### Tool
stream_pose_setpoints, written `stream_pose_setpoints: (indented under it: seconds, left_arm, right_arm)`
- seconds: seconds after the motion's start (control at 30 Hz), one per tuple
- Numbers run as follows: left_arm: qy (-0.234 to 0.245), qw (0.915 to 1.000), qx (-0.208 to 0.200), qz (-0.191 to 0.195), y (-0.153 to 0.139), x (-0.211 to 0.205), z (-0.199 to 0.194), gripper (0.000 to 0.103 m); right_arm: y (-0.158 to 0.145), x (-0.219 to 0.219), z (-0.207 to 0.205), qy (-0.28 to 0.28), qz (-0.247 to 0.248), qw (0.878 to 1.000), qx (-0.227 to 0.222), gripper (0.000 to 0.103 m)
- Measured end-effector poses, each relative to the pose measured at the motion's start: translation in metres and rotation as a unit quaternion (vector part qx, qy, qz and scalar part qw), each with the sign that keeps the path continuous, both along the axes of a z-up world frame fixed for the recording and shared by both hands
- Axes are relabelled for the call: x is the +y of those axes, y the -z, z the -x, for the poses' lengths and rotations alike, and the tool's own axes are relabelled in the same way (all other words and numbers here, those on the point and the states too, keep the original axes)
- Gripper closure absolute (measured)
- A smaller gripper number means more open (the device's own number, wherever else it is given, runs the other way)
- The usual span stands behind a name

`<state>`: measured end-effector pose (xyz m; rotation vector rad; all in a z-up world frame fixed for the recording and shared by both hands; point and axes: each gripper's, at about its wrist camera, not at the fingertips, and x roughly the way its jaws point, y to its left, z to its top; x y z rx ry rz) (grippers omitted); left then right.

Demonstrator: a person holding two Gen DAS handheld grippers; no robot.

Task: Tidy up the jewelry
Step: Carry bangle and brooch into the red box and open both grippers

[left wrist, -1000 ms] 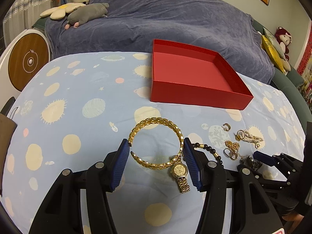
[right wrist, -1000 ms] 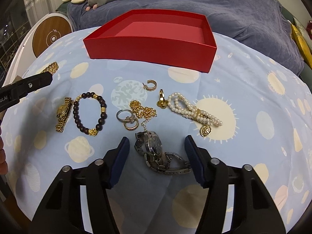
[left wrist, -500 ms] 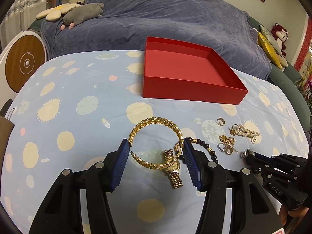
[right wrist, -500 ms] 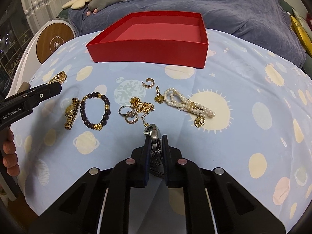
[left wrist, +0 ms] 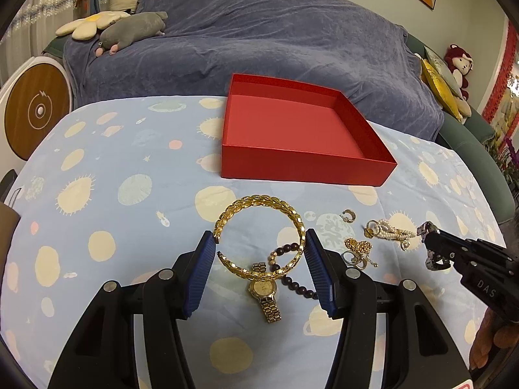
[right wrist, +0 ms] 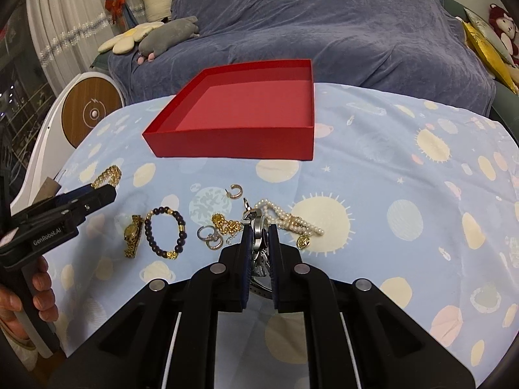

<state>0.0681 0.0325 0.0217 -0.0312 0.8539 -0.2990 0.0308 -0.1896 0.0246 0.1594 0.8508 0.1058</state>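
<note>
The left gripper (left wrist: 259, 259) grips a gold bangle (left wrist: 259, 233) across its width; the right gripper (right wrist: 259, 243) is clamped tight on a silver watch (right wrist: 258, 227), lifted off the tablecloth (right wrist: 389, 162)

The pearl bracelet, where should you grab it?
Judging by its pose, grip the pearl bracelet across its gold middle clasp, coming from above. It lies flat and long on the tablecloth, and its strands are narrowest there.

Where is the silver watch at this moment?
The silver watch is clamped edge-on in the right gripper, lifted off the cloth just in front of the pearl bracelet and gold chain, short of the red box.
</note>
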Motion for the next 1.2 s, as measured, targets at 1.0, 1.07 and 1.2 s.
stream_pose_setpoints:
  seconds: [1.0,1.07,1.2]
  left_arm:
    - [0.033,0.9988,-0.003,-0.037,-0.008,-0.1,-0.273,0.049]
    - [0.027,0.9986,0.006,-0.044,0.0,-0.1,-0.281,0.049]
    - [0.017,0.9987,0.0,-0.049,0.004,-0.097,-0.282,0.048]
  right_arm:
    - [0.004,-0.023,-0.303,0.015,-0.001,1.0,0.02,0.094]
    - [0.01,-0.025,-0.308,0.021,0.003,0.999,0.028,0.094]
    - [0.008,-0.026,-0.306,0.023,0.015,1.0,0.011,0.089]
